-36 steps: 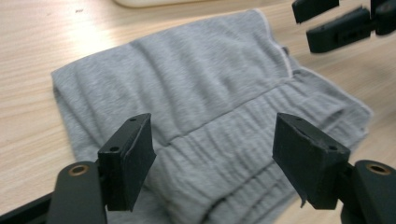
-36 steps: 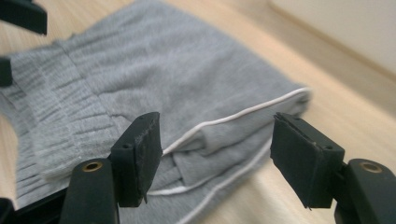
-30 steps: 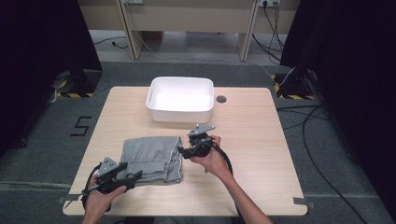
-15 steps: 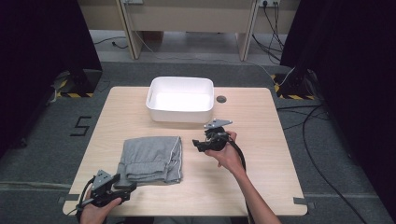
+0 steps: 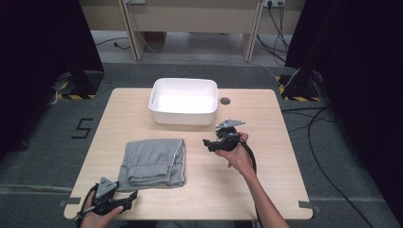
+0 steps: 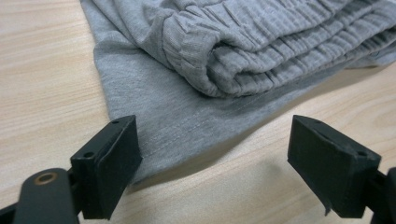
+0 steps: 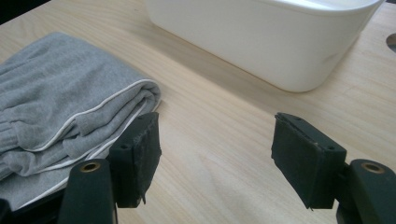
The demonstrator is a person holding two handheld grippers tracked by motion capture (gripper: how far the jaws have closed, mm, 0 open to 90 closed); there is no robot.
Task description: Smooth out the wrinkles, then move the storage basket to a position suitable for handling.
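Note:
A folded grey garment lies on the wooden table, left of centre. My left gripper sits at the table's near-left edge, just off the garment's near corner. In the left gripper view it is open, with the garment's hem lying between its jaws. My right gripper hovers right of the garment and in front of the white tub. In the right gripper view it is open and empty, with the garment at its left and the tub ahead.
A small dark round hole sits in the tabletop right of the tub. Cables trail from both grippers toward the near edge. Bare wood spreads over the table's right half.
My left gripper has drawn back toward the near-left table edge, off the garment. My right gripper has moved right and away from the garment's edge, then stayed about there.

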